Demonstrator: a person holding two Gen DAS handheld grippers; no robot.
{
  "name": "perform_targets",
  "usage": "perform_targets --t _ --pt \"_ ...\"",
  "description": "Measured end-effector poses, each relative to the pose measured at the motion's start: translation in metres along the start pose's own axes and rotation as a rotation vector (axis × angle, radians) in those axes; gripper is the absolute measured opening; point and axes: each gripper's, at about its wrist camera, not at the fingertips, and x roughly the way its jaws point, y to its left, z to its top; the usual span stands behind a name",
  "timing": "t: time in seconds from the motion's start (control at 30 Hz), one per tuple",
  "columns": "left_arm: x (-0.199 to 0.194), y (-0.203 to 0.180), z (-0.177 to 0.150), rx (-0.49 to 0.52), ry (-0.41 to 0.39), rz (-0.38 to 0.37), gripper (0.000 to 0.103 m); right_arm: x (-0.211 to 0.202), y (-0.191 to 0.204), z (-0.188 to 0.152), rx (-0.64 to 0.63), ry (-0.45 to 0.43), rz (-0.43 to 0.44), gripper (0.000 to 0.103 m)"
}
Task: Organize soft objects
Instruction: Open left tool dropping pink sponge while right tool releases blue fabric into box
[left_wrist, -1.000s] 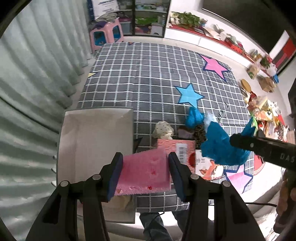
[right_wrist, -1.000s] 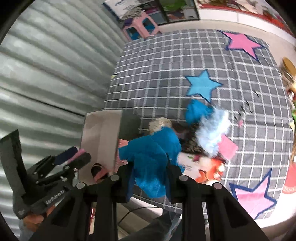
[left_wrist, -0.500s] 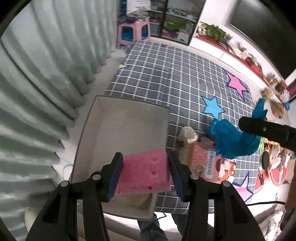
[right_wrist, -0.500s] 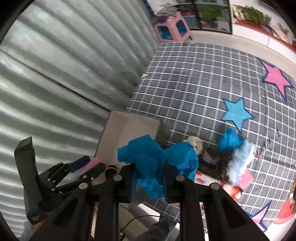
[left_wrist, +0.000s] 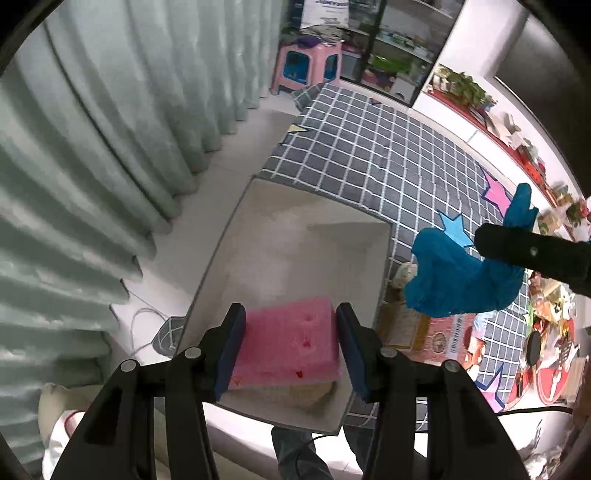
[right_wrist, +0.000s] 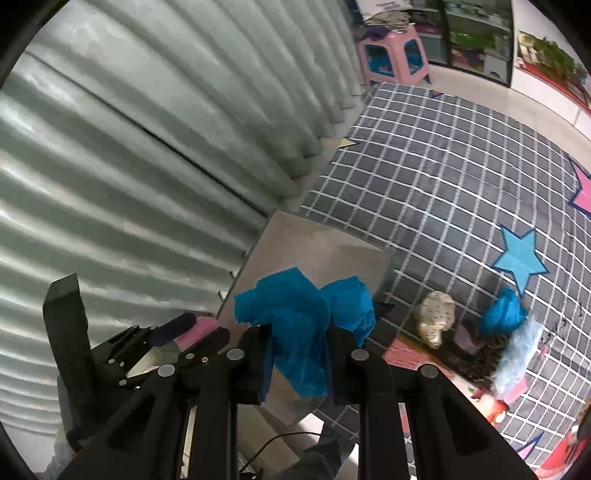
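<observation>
My left gripper (left_wrist: 290, 349) is shut on a pink sponge (left_wrist: 286, 345) and holds it above the near end of an open beige box (left_wrist: 306, 236). My right gripper (right_wrist: 299, 363) is shut on a crumpled blue cloth (right_wrist: 303, 321) and holds it over the box's right edge (right_wrist: 325, 247). In the left wrist view the blue cloth (left_wrist: 458, 280) hangs from the right gripper's fingers (left_wrist: 532, 253) to the right of the box. A yellowish soft item (left_wrist: 314, 397) lies in the box's near corner under the sponge.
The box stands at the near left corner of a grey checked mat with stars (left_wrist: 388, 162). A pile of soft things lies on the mat: a cream dotted piece (right_wrist: 437, 314), another blue cloth (right_wrist: 504, 312), a light blue fluffy piece (right_wrist: 519, 354). Grey curtains (left_wrist: 92, 155) hang left. A pink stool (left_wrist: 306, 66) stands far back.
Both grippers have swung left from over the pile of things on the mat to over the box. Each holds the same thing as before.
</observation>
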Motion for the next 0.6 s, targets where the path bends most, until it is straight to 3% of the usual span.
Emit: perform_targets --t 0.6 --pt "0.022 0.034 -0.008 -0.074 0.045 0.044 0.054 0.044 0.038 0.016 -0.065 0.074 0.007 0.023"
